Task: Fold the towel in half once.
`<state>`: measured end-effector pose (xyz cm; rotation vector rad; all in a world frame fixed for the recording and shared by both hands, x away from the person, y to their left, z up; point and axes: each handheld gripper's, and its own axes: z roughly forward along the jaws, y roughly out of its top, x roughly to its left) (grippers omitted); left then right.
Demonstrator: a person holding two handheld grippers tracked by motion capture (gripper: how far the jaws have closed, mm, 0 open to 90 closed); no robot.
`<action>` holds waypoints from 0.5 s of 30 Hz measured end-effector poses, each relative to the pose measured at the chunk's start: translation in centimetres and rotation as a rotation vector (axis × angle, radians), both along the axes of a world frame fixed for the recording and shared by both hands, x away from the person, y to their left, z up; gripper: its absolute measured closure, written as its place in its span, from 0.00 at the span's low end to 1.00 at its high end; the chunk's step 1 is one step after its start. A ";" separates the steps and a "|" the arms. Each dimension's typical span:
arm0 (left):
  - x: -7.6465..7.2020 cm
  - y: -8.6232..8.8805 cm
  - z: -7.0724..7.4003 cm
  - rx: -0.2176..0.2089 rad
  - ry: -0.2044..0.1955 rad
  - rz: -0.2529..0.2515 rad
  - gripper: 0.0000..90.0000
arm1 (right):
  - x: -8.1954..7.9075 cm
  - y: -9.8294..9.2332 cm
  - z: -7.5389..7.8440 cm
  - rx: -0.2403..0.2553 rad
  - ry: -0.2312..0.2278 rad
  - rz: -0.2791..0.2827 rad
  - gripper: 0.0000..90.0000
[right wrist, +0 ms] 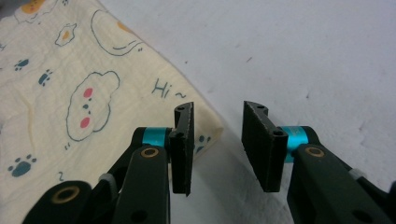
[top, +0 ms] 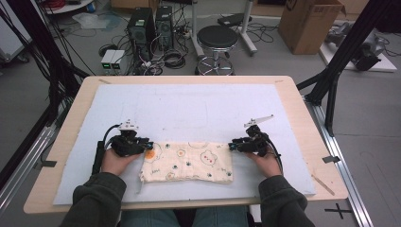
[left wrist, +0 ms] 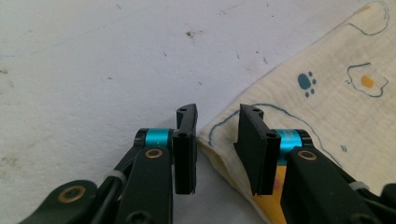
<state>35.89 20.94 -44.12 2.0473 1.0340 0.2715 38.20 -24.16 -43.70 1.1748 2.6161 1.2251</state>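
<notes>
**Folded cloth lies flat, both corners let go**

Pale foam padding covers the counter point(top: 302, 123), and on its near half lies the folded cream cloth point(top: 189, 163) with its cartoon print. Left gripper point(left wrist: 217, 149) and right gripper point(right wrist: 217, 149) sit at its far corners, jaws part-open and gripping nothing, likely placed there so the fold settles square.

The only readable writing is "Hi ~", in dark blue handwriting-style print on the cream patterned cloth point(right wrist: 93, 93), near its corner by a blushing cloud face.
</notes>
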 end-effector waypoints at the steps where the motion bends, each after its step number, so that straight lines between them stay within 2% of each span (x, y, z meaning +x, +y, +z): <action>1: 0.0 0.0 0.0 0.000 0.000 0.002 0.75 | -0.1 0.2 0.1 -0.004 0.000 0.001 0.71; 2: 0.0 0.0 0.0 0.000 0.001 0.004 0.76 | -0.1 0.3 0.0 -0.011 -0.010 0.009 0.72; 4: 0.0 0.0 0.0 0.002 -0.002 0.004 0.77 | 0.0 0.6 -0.1 -0.016 0.003 0.012 0.74; 5: 0.0 0.0 0.0 0.009 -0.004 0.003 0.77 | 0.0 0.8 -0.1 -0.025 -0.013 0.015 0.77; 9: -0.2 -0.2 0.0 0.015 -0.010 -0.008 0.81 | -0.1 1.2 -0.1 -0.042 -0.025 0.039 0.88; 12: -0.2 -0.3 0.1 0.017 -0.007 -0.023 0.90 | -0.1 1.0 0.0 -0.030 -0.010 0.045 0.94; 15: -0.3 -0.4 0.1 0.025 -0.017 -0.029 0.93 | 0.0 0.7 0.0 -0.027 -0.011 0.044 0.96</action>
